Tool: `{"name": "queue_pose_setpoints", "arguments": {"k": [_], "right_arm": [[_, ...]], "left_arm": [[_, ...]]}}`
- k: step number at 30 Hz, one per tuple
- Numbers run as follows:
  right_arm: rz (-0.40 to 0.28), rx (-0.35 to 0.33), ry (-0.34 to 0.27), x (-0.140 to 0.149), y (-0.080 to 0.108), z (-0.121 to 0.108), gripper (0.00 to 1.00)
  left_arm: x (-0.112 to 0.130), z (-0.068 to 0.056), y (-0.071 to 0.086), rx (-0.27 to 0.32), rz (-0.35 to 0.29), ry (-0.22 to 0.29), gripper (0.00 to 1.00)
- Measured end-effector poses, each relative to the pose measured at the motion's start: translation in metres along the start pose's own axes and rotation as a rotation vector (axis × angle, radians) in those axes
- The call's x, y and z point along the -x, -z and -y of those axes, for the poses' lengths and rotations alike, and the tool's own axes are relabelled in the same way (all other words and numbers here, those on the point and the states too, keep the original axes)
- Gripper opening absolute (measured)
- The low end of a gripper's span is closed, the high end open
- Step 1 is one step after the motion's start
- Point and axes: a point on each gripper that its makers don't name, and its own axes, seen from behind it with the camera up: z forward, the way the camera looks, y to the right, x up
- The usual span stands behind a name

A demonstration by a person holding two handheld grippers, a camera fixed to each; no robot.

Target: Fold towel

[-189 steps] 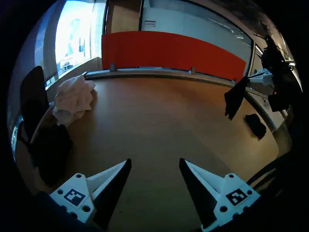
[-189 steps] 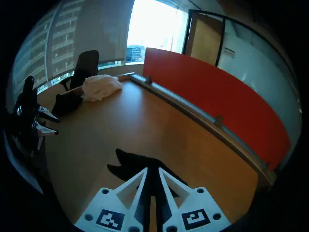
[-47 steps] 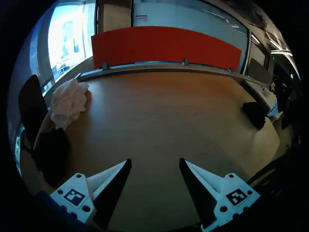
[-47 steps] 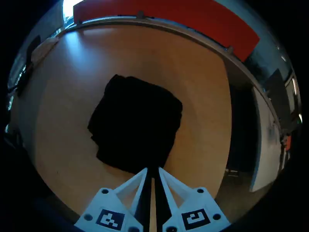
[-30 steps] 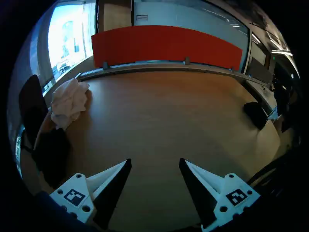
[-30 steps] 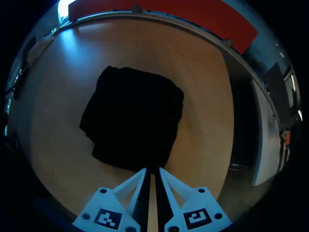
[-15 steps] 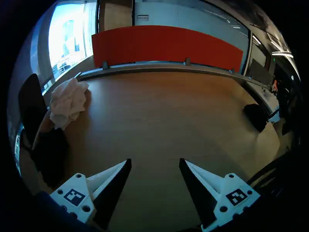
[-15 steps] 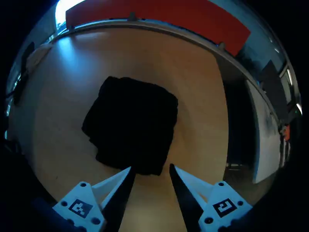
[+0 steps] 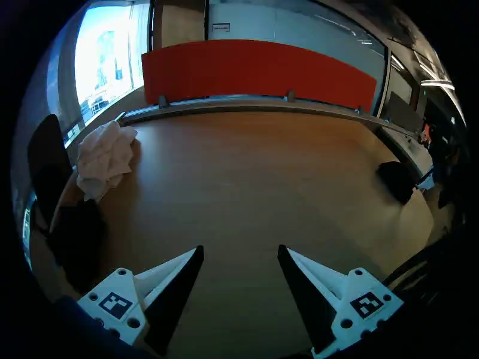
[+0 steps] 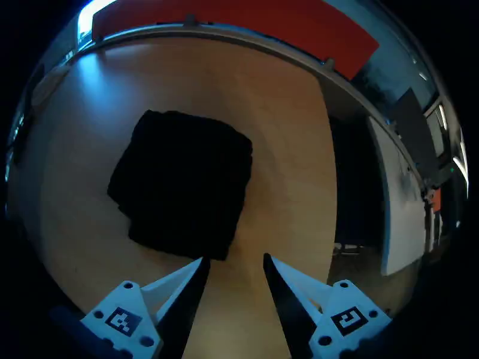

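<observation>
towel lies folded on the table — right gripper fingers apart.

wide wooden bench, light brown top, with a grey rail running along its far side. a black towel lies flat on it as a rough square, layered edges showing on one side. in the left gripper view it sits near the bench's right edge. a crumpled pile of white cloth is at the far left corner, well apart from the towel. something dark is at the left edge, can't tell what it is.
</observation>
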Motion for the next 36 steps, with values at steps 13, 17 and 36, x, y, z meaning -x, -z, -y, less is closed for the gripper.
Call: {"name": "queue_pose_setpoints", "arguments": {"k": [13,17,36], "right_arm": [[-0.060,0.002,-0.053,-0.024,0.005,-0.003,0.68],[-0.097,-0.013,-0.075,-0.043,0.005,0.000,0.68],[-0.153,-0.095,-0.076,-0.118,-0.024,0.021,0.64]], "left_arm": [[0.000,-0.001,0.000,0.002,-0.001,-0.003,0.92],[-0.001,0.000,0.001,-0.001,-0.004,-0.003,0.92],[0.001,0.012,0.007,-0.054,0.003,0.023,0.92]]}}
